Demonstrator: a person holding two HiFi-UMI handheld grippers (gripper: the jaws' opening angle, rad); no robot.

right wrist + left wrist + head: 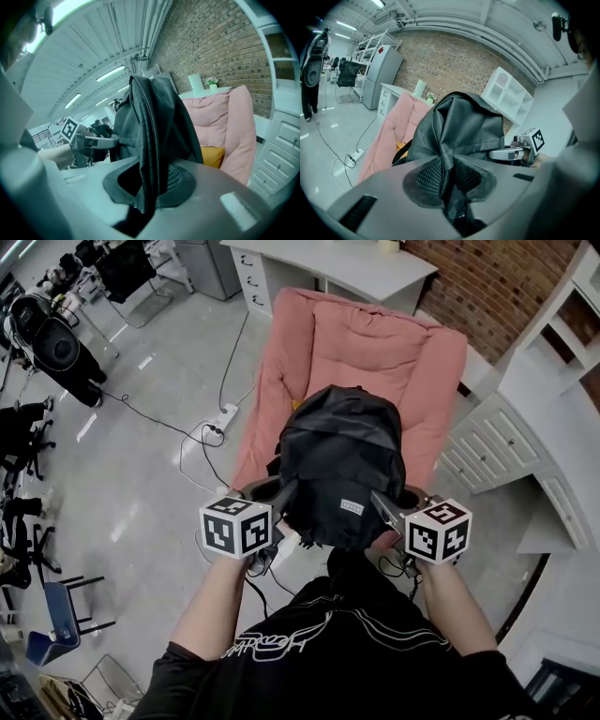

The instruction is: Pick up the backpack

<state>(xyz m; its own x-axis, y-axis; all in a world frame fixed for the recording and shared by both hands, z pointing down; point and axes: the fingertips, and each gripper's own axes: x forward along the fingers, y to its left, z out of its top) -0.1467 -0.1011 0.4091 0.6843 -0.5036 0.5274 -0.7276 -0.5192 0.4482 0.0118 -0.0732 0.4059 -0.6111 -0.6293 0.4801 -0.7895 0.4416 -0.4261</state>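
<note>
A: Surface and room, largest first?

B: A glossy grey floor (pixel 141 427) spreads out to the left of the left gripper (pixel 281 489). A brick wall (pixel 497 277) stands far ahead of both grippers. Straight ahead and below them a pink lounge chair (pixel 356 334) lies open, with a white desk (pixel 328 263) beyond its far end.

A: Edges?

B: White drawer units (pixel 497 442) stand near, to the right of the right gripper (pixel 384 504). The chair's padded side rolls run forward on either side of the load. The open room is all leftward. There only a power strip (pixel 223 418) and its cable (pixel 150 413) lie on the floor, ahead-left of the left gripper.

A: The backpack?

B: The black backpack (pixel 342 456) hangs between the two grippers and just ahead of them, over the chair's seat. I cannot tell whether its bottom touches the cushion.

A: Grips?

B: The left gripper (pixel 447 176) has its jaws nearly together, pinched on a gathered fold of backpack fabric with a webbing strap. The right gripper (pixel 145 183) is likewise narrow, clamped on a fold carrying a zipper line. Each sees the other across the bag.

A: Smaller items?

B: A yellow cushion (pixel 211 157) sits on the chair, beyond the right gripper and partly behind the backpack.
</note>
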